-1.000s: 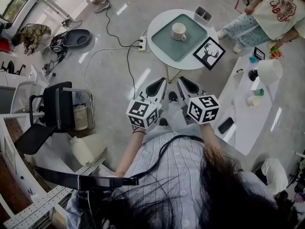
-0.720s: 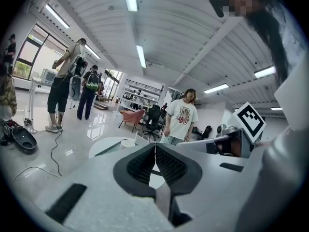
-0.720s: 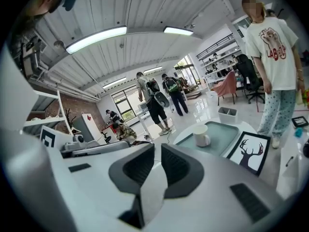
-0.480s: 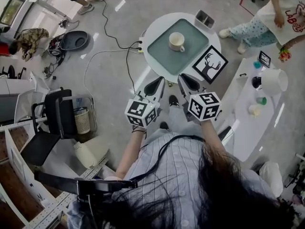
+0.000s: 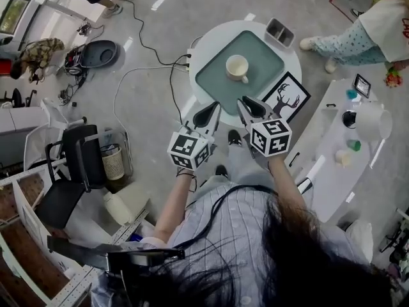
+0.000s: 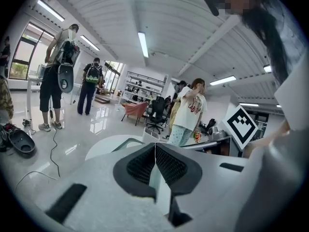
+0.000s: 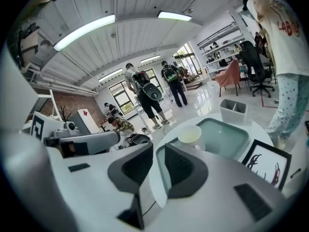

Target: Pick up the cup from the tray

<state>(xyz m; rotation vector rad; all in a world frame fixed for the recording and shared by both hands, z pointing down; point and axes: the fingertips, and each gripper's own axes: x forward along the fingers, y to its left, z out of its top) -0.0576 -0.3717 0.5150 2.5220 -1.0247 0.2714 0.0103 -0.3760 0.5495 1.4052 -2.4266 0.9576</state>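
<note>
A cream cup with a handle stands upright on a grey-green tray on a round white table. Both grippers hover side by side at the table's near edge, short of the tray. My left gripper is shut and empty, its jaws meeting in a thin line. My right gripper is also shut with nothing held; in its own view the cup and tray lie just beyond its jaws. In the left gripper view the cup is hidden behind the jaws.
A framed deer picture and a grey two-compartment box share the round table. A power strip with cables lies on the floor left of it. A long white table stands right, a black chair left. A person stands at the upper right.
Both grippers have moved forward toward the round table, and now their tips reach its near edge. The cup and tray have not moved.
</note>
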